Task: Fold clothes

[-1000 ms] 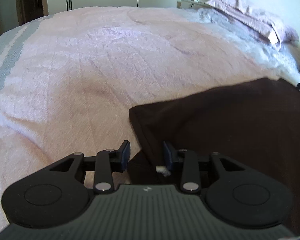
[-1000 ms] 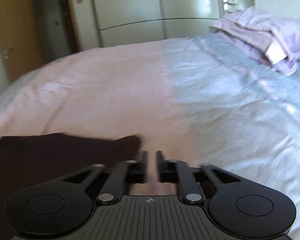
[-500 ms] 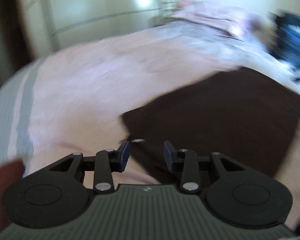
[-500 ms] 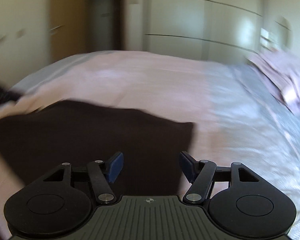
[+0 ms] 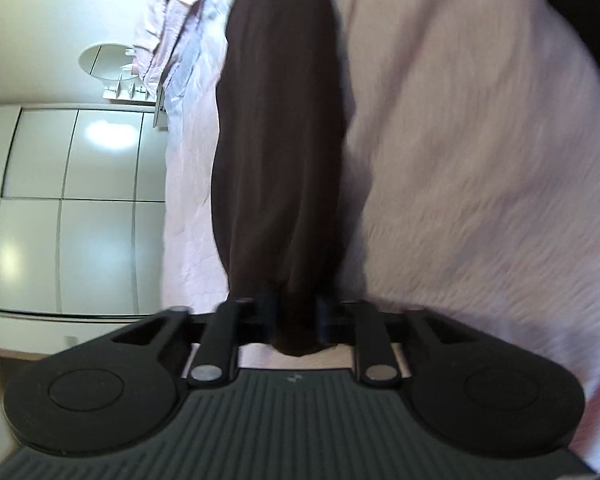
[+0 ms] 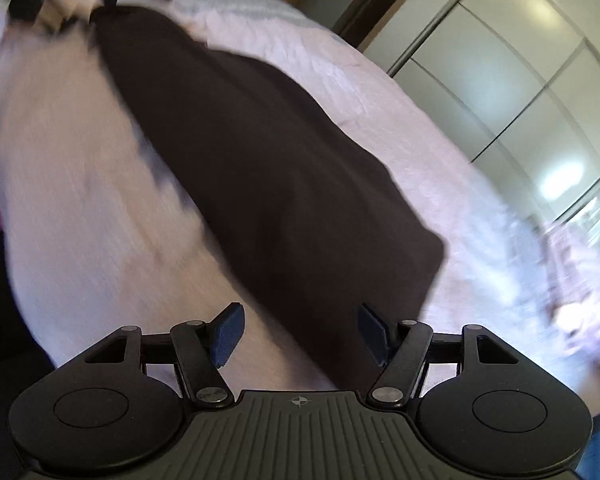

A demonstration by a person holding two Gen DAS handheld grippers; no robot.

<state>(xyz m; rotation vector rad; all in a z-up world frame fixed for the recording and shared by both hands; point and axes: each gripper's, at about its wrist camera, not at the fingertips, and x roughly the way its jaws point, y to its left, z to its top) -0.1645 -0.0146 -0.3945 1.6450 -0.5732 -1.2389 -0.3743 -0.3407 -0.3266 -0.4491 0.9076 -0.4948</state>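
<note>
Fingers of your left gripper (image 5: 294,316) pinch a bunched end of the dark brown garment (image 5: 278,136), which stretches away from them across the pink bedspread (image 5: 480,184), likely so you can carry that end over for a fold. Your right gripper (image 6: 300,334) is spread wide with nothing between its 2 blue pads (image 6: 228,334), poised just beside the garment's near edge, probably to take it.

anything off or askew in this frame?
Nothing damaged or spilled. The brown garment lies flat on the pink bedspread, one end pinched in the left gripper. The right gripper is open over its other end. Both views are tilted and blurred.
</note>
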